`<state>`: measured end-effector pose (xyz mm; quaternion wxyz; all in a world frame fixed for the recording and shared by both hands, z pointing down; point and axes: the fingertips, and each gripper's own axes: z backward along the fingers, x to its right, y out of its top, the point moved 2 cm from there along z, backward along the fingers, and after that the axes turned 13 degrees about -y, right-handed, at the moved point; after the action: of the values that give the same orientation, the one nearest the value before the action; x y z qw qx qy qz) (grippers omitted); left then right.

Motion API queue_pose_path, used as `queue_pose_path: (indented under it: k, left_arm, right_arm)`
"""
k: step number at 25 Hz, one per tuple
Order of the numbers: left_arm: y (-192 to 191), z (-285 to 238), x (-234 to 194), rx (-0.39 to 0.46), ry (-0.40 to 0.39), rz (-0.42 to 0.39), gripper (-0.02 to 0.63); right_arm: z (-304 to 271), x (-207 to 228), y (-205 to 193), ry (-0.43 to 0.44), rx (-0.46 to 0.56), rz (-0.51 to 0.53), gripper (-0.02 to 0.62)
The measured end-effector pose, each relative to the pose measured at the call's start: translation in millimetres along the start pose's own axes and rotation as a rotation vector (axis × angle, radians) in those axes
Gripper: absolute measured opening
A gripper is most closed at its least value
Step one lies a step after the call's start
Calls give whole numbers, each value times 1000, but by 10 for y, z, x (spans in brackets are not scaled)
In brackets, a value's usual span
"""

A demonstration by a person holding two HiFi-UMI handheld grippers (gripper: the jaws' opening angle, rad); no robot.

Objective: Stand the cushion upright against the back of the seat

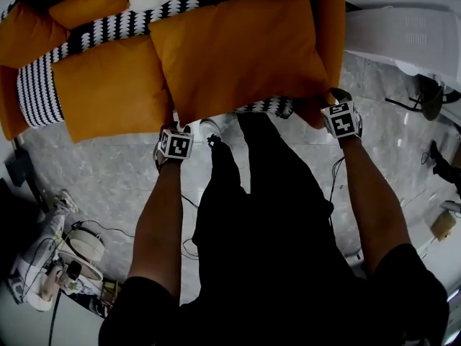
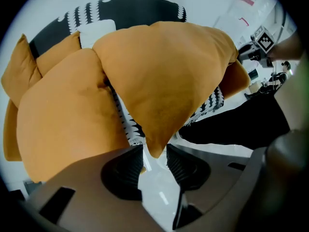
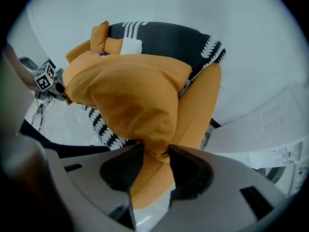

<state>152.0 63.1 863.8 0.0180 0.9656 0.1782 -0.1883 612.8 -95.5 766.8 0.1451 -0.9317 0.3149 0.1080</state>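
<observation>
Cushion (image 1: 241, 49), corners between spread jaws of left gripper (image 2: 154, 151), right gripper (image 3: 155, 149), seemingly unpinched

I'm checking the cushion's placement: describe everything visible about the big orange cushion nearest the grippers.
The plump square orange fabric cushion shows its broad face to the head view, lying across the black-and-white patterned seat, its left edge against a second orange cushion. Its two near corners sit between the open fingers of the left gripper and right gripper.
</observation>
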Motion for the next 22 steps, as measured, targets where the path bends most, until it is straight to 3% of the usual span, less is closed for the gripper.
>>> queue_pose_path:
  k: [2,4,6,8,12,17,22]
  left_arm:
    - [81,-32,12,-6,7,-10,151]
    - [168,-23,-15,8,30,-20,80]
    - [223,8,-17,16,47,-18,60]
    - [258,43,14,21,47,-5,54]
    - [302,209,-30,41,52,26,48]
    - [399,527,-21,69,59,62,44]
    - [587,863,-55,90,96,71,43]
  right_arm:
    - [-30,39,14,4,2,2,163]
    - [-48,52,38,8,9,15,164]
    - [-45,63,8,16,-11,27,163]
    - [-53,83,-10,35,-26,38,154]
    - [-48,27,103,91,-31,87,59]
    - [76,40,230,136,-13,95,49]
    - [218,121,297,184,8,24,46]
